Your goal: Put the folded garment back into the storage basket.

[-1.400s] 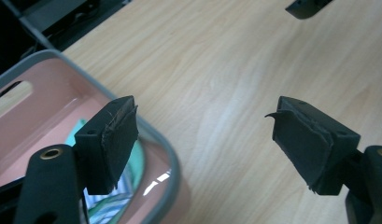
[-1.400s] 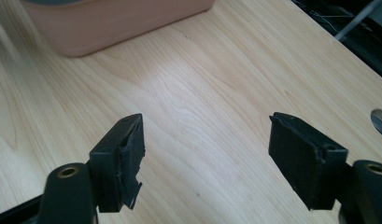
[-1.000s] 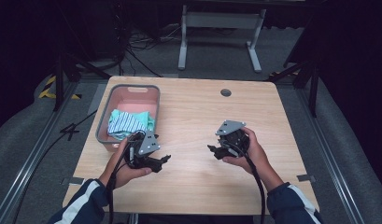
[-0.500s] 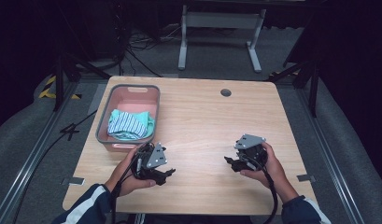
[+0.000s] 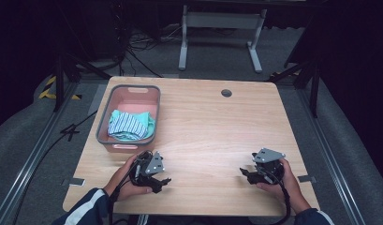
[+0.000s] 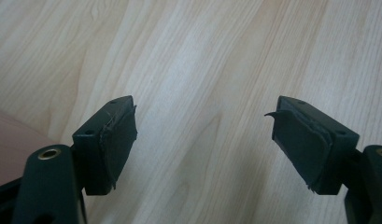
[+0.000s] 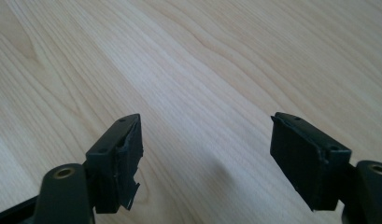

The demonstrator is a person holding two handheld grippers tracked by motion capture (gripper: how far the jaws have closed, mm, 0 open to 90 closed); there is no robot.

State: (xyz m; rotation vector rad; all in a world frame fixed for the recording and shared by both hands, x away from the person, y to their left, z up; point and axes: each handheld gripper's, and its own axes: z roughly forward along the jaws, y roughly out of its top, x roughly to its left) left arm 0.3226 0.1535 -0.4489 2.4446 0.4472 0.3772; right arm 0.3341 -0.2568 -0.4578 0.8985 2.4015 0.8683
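The pale wood-grain surface [image 5: 217, 122] lay bare and open across its middle and toward three o'clock. The left gripper [image 5: 162, 180] sat near the six o'clock edge, its jaws wide with nothing between them; the right gripper [image 5: 245, 174] likewise, jaws wide and empty. At ten o'clock stood a pink rectangular plastic basket [image 5: 104, 123] holding striped teal cloth [image 5: 128, 125], just beyond the left gripper. No writing was readable.
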